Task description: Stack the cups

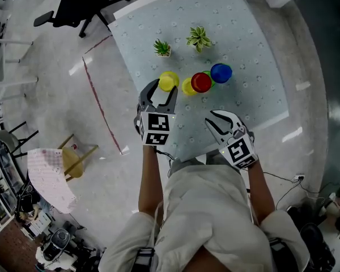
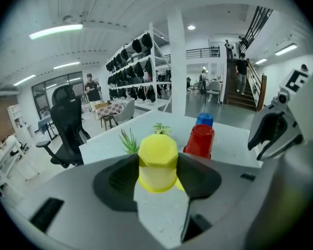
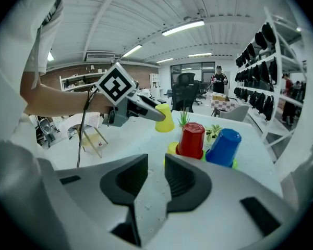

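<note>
My left gripper is shut on an upturned yellow cup at the middle of the pale table. In the left gripper view both pads touch the yellow cup's sides. To its right stand an upturned red cup and a blue cup. A second yellow cup peeks out beside the red one, and a green rim shows under the blue cup. My right gripper hovers near the table's front edge, short of the red cup. Its jaws stand a narrow gap apart with nothing between them.
Two small potted plants stand behind the cups. The table's near edge runs just in front of the person's body. On the floor to the left are a black office chair and a wooden chair with a checked cloth.
</note>
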The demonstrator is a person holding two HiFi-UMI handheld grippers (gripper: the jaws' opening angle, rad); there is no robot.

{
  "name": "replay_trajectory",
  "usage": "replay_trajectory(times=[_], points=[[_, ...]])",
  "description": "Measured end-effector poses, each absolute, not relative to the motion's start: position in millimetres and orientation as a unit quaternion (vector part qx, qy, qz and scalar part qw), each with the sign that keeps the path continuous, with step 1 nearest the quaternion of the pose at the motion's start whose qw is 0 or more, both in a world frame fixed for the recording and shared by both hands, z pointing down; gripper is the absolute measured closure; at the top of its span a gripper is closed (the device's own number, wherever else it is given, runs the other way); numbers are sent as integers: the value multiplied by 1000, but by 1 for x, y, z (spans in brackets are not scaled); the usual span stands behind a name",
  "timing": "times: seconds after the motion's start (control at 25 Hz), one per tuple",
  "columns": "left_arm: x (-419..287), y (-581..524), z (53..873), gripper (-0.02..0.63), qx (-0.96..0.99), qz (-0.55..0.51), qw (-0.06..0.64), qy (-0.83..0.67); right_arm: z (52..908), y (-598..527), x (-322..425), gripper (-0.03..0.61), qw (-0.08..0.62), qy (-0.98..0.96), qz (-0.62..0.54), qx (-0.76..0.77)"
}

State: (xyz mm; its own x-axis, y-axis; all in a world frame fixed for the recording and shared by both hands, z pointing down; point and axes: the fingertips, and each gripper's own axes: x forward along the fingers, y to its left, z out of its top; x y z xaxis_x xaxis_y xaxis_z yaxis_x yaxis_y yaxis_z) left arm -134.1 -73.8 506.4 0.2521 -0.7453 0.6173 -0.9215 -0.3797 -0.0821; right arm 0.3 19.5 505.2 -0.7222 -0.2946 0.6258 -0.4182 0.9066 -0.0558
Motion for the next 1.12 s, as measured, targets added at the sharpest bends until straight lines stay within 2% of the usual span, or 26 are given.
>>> replay_trajectory(times=[0.6,1.12], points=[[-90,-97,397,385,804,259,91,-527,497,17,35,488,301,-926,96,205],[-22,-125,400,385,831,279,95,-471,501,1,70,489,296,-922,111,224]])
